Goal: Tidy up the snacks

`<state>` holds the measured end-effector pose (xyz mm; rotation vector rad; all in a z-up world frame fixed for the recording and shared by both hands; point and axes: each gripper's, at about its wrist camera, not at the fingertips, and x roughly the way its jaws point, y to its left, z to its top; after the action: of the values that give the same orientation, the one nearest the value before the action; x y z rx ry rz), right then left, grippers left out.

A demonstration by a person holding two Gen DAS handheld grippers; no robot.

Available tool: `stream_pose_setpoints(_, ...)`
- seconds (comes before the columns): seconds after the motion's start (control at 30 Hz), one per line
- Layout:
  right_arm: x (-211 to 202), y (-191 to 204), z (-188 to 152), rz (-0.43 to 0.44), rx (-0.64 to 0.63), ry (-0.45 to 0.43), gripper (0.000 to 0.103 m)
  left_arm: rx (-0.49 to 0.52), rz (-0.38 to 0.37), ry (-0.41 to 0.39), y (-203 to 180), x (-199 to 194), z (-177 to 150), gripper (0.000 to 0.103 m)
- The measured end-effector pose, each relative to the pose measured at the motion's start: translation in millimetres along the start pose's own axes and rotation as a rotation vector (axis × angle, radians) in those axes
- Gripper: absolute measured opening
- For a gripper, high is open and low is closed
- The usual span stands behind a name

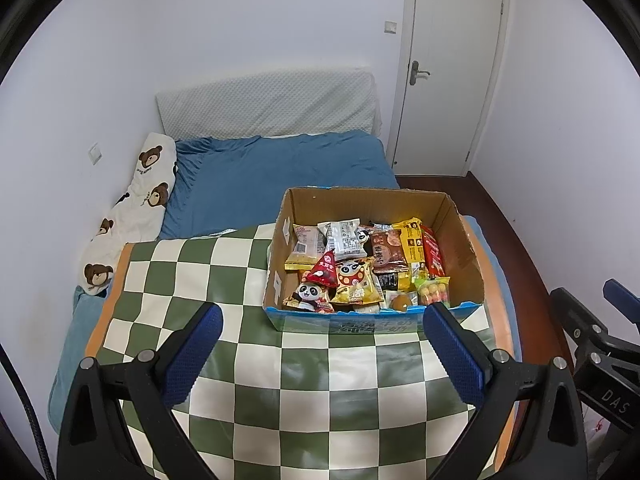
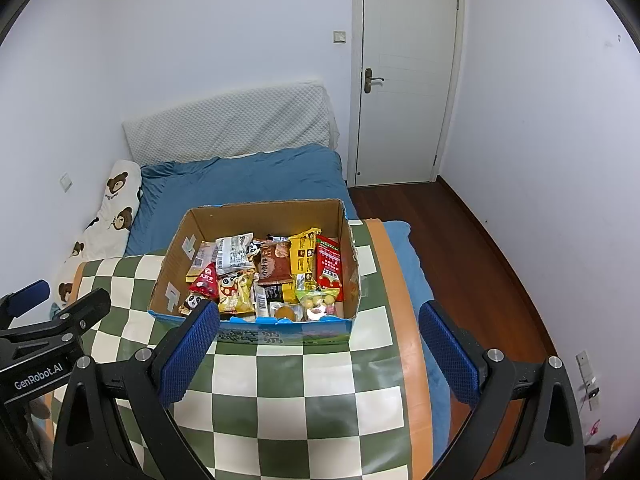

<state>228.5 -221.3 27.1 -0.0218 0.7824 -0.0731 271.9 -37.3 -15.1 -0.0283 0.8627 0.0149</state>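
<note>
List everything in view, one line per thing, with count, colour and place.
cardboard box: one, brown with blue front, on the checkered cloth, open.
snack packets: many, red, yellow, brown, white, piled inside the box.
checkered cloth: one, green and white, over the near surface.
blue bedding: one, behind the box.
bear-print pillow: one, white and brown, by the left wall.
door: one, white, shut, far right.
left gripper: one, black, blue pads, open, empty.
right gripper: one, same colours, open, empty.

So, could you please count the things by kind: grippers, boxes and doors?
grippers: 2, the left gripper and the right gripper
box: 1
door: 1
total: 4
</note>
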Motion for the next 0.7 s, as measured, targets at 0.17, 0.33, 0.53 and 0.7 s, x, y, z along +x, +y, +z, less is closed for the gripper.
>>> stream_pose_setpoints(0.17,-0.7,-0.2,-0.5,0.006,0.000,0.002,0.102,-0.002,-0.001,-0.001,-0.5,-1.3,-0.1,0.103)
stream_pose_setpoints(0.33,-0.8,0.4,0.3,0.006,-0.002,0.002,0.102,-0.003,-0.001,0.000,-0.1,-1.3,-0.4,0.103)
stream_pose_setpoints(0.53,-0.9,-1.2,-0.4,0.003,-0.003,0.000,0.102,-0.005,-0.001,-0.002,-0.7,-2.4,-0.5,0.103)
stream_pose_setpoints(0.7,-1.0,-2.3,-0.9,0.003,-0.004,0.001,0.102,-0.002,-0.005,-0.003,-1.5,-3.7,-0.7,0.103)
